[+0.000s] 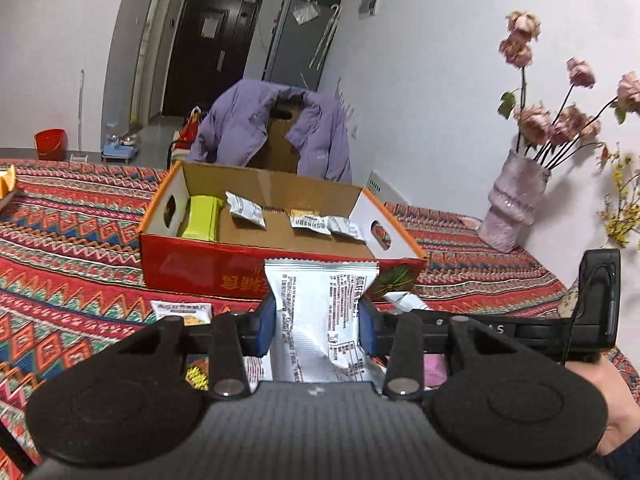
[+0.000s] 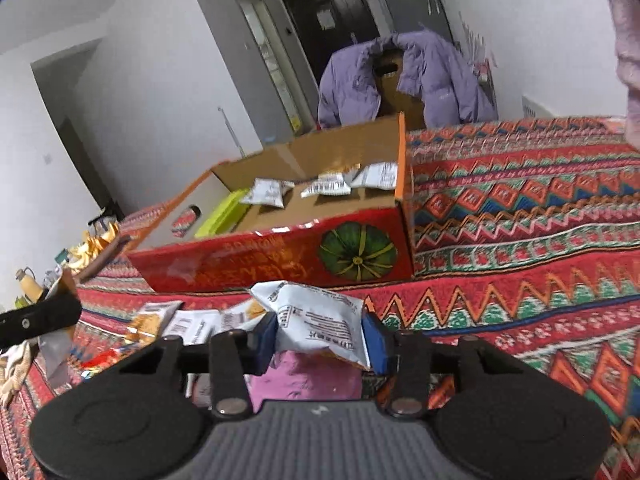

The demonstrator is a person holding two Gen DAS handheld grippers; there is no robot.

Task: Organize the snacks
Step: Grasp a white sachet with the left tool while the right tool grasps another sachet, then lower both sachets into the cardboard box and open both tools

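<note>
Unreadable-print snack packet (image 1: 320, 312) in left tongs (image 1: 318, 326)

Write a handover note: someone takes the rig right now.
Left tool: shut on a white snack packet, held short of the red box.
Right tool: shut on another white packet, also short of the box.
Done: three white packets and a green pack lie in the box.
Left: drop both held packets in, then collect the loose snacks on the patterned cloth in front of the box.
</note>
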